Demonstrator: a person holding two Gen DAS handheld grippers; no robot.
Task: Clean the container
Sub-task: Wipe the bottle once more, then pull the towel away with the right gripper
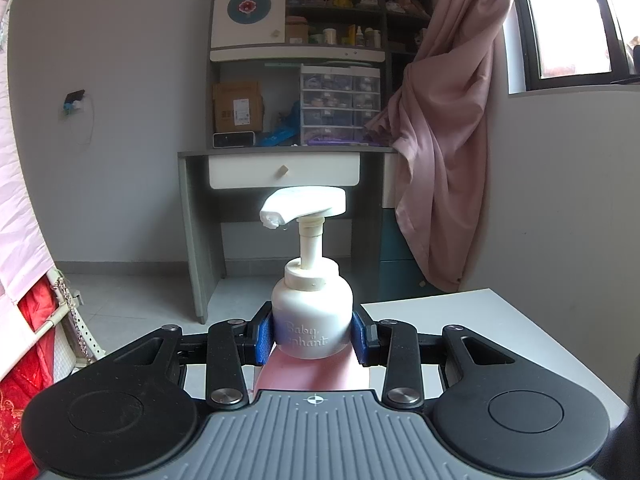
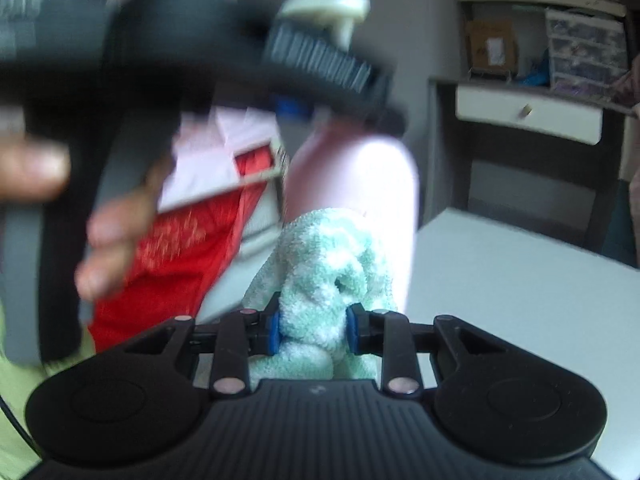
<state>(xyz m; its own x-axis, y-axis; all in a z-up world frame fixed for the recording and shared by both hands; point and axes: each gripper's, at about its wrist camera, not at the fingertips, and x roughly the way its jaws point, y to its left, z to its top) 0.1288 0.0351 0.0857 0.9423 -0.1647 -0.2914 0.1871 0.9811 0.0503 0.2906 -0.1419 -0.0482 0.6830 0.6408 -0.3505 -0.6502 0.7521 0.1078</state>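
Two claws each hold something. Left claw [image 1: 313, 334] pinches the white shoulder of the pump bottle [image 1: 312, 320], blue pads [image 1: 265, 336] pressed on both sides; the bottle stands upright, its pink body below the pads, at the near-left edge of the white table [image 1: 460, 320]. Right claw [image 2: 313, 330] is clamped on a bunched green-white cloth [image 2: 328, 272], which touches the bottle's pink side [image 2: 360, 176]. Blurred fingers [image 2: 112, 224] show left of the bottle.

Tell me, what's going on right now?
Left gripper clamped on pump bottle. Right gripper clamped on green cloth, cloth against bottle's pink side. Nothing in the way.
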